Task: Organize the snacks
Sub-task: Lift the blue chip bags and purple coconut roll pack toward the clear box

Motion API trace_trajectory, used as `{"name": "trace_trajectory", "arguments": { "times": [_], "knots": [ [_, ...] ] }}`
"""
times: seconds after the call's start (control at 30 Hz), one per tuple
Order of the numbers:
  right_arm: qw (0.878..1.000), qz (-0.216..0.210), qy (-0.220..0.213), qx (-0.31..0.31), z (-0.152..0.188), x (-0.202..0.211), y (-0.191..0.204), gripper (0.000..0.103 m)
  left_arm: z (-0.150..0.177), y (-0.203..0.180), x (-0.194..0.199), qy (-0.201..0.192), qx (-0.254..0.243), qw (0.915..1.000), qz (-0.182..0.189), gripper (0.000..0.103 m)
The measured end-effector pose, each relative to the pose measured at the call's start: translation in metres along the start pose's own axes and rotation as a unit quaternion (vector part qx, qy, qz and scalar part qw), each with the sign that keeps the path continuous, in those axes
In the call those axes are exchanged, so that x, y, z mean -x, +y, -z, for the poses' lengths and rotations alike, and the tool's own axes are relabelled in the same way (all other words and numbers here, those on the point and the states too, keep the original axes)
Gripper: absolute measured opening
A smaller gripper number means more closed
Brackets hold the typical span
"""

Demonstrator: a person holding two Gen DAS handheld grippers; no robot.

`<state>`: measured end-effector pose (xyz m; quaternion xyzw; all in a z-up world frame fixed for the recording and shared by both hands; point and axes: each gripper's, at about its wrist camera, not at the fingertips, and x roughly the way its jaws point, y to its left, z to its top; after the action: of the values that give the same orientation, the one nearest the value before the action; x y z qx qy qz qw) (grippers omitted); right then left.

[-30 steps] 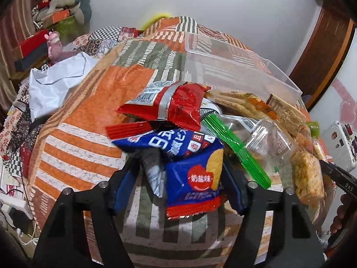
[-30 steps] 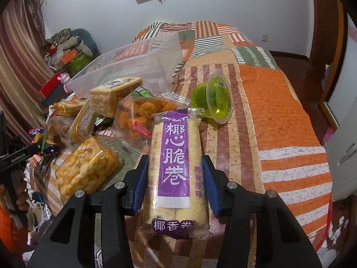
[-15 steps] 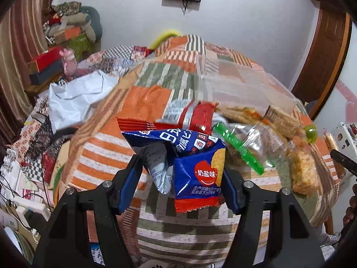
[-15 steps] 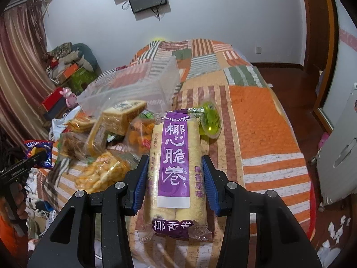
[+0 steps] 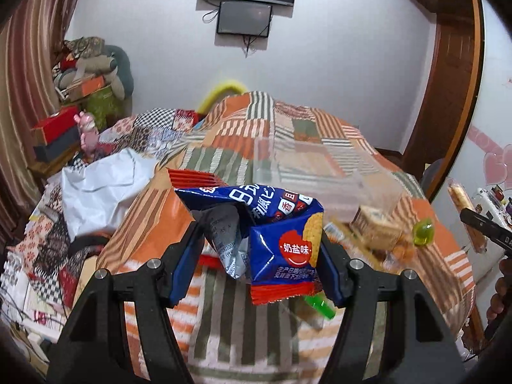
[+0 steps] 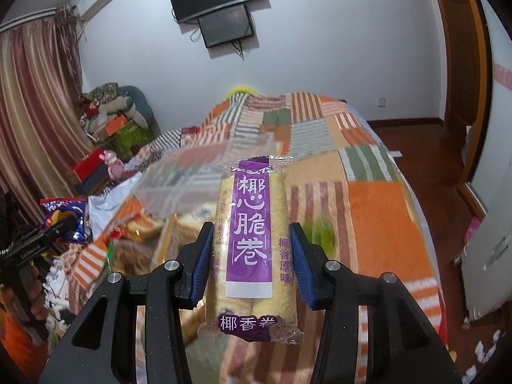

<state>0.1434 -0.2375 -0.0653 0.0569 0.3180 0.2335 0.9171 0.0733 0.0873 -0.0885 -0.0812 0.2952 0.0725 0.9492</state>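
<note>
In my left wrist view, the blue cracker bag [image 5: 281, 240] sits at centre frame, crumpled, clamped between the blue pads of my left hand-held gripper [image 5: 259, 256] and lifted clear of the patchwork bedspread [image 5: 230, 329]. In my right wrist view, the purple-labelled coconut roll pack [image 6: 251, 233] stands lengthwise at centre frame, squeezed between the pads of my right hand-held gripper [image 6: 251, 262], also off the bed.

Behind both packs lies a clear plastic box [image 5: 320, 172] on the bedspread, blurred in each view. Right of centre in the left view, the remaining snacks lie near it: a wrapped cake [image 5: 377, 227], a green jelly cup [image 5: 422, 232], and a green strip [image 5: 320, 305] poking out under the blue bag, which may be a bag's seal. At the lower left of the right view my other gripper shows with the blue bag.

A white sheet [image 5: 99, 188] lies at the left. Two screens [image 6: 220, 9] hang on the wall at the top.
</note>
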Motion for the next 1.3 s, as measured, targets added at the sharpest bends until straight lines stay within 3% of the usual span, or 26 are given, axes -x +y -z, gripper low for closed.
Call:
{"name": "trace_trajectory", "arguments": {
  "times": [0.6, 1.07, 1.3],
  "knots": [
    [0.999, -0.019, -0.023, 0.025, -0.044, -0.047, 0.024, 0.043, -0.068, -0.032, -0.056, -0.017, -0.044, 0.9986, 0.021, 0.066],
    [0.999, -0.021, 0.006, 0.038, -0.059, -0.089, 0.025, 0.043, -0.086, -0.05, -0.124, 0.027, -0.061, 0.9971, 0.036, 0.066],
    [0.998, -0.015, 0.031, 0.051, -0.061, -0.111, 0.026, 0.043, -0.09, -0.053, -0.158, 0.055, -0.07, 0.9957, 0.025, 0.066]
  ]
}}
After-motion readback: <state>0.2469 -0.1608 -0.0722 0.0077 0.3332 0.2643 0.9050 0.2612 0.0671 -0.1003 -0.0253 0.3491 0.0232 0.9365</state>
